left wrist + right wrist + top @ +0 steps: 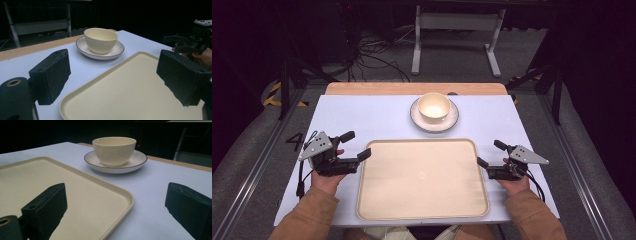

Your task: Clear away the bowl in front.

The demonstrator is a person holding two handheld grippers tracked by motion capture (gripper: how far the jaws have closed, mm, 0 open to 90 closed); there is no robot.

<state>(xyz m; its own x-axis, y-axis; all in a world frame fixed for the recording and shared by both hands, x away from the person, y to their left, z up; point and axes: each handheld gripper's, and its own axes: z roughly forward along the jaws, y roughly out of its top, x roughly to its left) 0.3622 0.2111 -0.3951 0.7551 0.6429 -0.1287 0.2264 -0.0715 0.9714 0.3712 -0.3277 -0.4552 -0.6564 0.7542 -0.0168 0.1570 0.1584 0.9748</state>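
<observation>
A cream tray [422, 177] lies empty at the near middle of the table. Behind it a cream bowl [434, 106] stands on a white, dark-rimmed plate [452, 120]. My left gripper [357, 145] is open at the tray's left edge, one jaw over the rim. My right gripper [490, 153] is open just off the tray's right edge. The left gripper view has the bowl [100, 40], plate [117, 50] and tray [130, 90] beyond my open left gripper [115, 77], with the right gripper [190, 42] farther off. In the right gripper view, my open gripper [117, 207] straddles the tray [75, 187] corner, facing the bowl [114, 150].
The table has a pale blue-white top [372, 115] with a wooden strip [412, 88] along its far edge. Beyond it on the floor stand a white metal frame [457, 30] and loose cables [372, 55]. Metal rails run along both sides of the table.
</observation>
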